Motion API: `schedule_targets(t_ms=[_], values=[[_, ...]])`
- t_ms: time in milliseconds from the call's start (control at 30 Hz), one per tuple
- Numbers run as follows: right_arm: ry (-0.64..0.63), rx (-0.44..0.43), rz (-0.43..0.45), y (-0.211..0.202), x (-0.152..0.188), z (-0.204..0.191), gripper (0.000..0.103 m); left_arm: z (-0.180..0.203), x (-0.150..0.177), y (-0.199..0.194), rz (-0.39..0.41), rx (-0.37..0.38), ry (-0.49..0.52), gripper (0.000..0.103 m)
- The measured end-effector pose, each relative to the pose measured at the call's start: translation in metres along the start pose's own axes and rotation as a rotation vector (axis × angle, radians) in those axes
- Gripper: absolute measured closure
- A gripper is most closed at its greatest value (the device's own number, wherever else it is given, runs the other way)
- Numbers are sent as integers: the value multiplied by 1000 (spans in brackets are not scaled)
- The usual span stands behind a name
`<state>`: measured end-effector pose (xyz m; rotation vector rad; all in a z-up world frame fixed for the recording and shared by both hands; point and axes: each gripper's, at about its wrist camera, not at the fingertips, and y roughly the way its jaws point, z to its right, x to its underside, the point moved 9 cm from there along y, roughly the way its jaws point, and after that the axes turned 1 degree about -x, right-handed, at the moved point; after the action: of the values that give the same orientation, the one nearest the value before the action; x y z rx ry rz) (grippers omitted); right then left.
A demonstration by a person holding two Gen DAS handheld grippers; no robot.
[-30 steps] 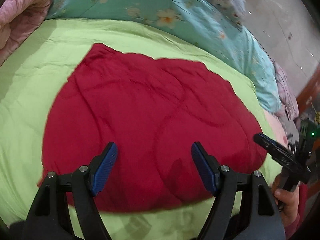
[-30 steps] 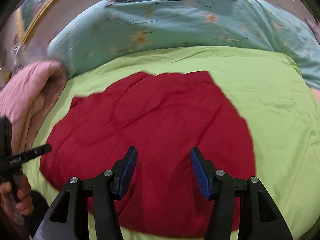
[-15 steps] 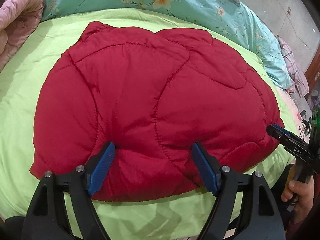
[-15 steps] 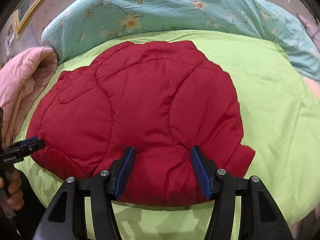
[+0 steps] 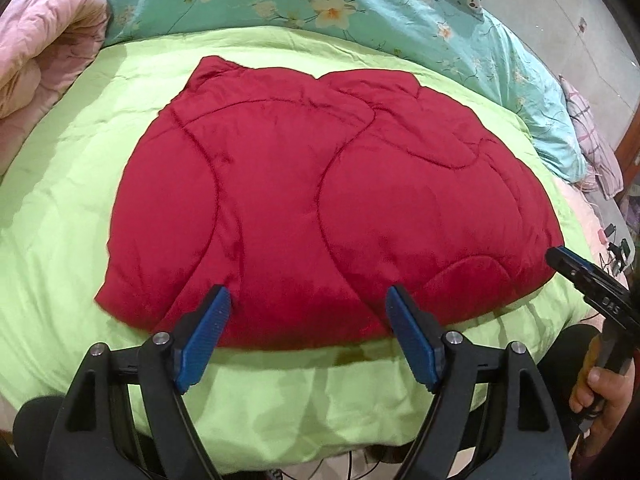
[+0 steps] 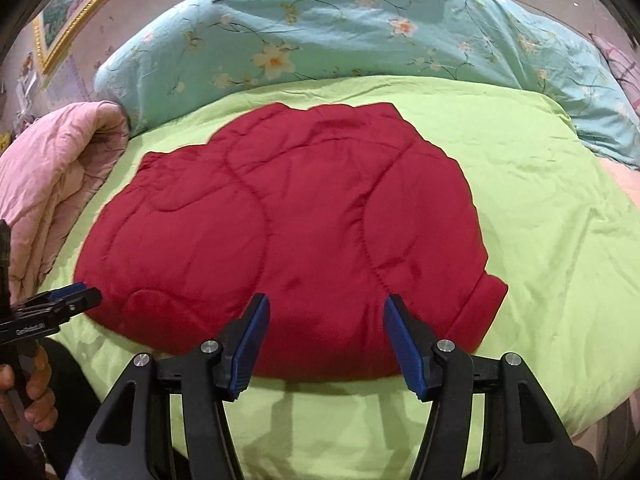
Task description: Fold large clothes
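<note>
Red quilted jacket (image 5: 320,208) lies flat on the green bed cover (image 5: 60,240), just ahead of both claws; left claw (image 5: 308,320) wide, right claw (image 6: 324,332) half-open, both empty. Puffy padding could slip a shallow pinch, spoiling the fold

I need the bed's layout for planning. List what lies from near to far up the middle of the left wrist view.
left gripper → light green quilt → red padded jacket → green quilt again → teal floral bedding.
</note>
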<state>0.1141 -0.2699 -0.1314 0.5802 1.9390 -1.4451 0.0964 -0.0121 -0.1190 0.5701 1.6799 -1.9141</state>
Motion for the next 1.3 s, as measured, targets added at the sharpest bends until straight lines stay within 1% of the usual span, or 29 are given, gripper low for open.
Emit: schedule_targets(t_ms=[167,300,367,433,500,600,900,1133,1300], values=[[-26,-8,9,-13,3,-12,42,-4,7,-4,-8,-38,-5,23],[-41,-19,-2,-18,10,-21,42,-8,10,-8,-7,-66,-2,23],[-52,-26,-10,-19,15,-27,39,-10,12,-9,-11,-79,-2,23],[-56,-37,-22,-18,20,-31,32,-11,14,-13,-6,-92,-1,23],[-64,-40,-33,-17,25,-35,30,-10,16,-17,-3,-105,4,23],[-77,-44,-48,-16,32,-40,30,-12,18,-21,-1,-134,18,21],[-82,-53,-66,-21,46,-45,25,-10,19,-35,26,-186,59,21],[-83,-54,-78,-23,52,-46,25,-10,21,-44,48,-221,85,20],[-83,-62,-84,-24,56,-49,25,-13,24,-48,57,-264,93,20]])
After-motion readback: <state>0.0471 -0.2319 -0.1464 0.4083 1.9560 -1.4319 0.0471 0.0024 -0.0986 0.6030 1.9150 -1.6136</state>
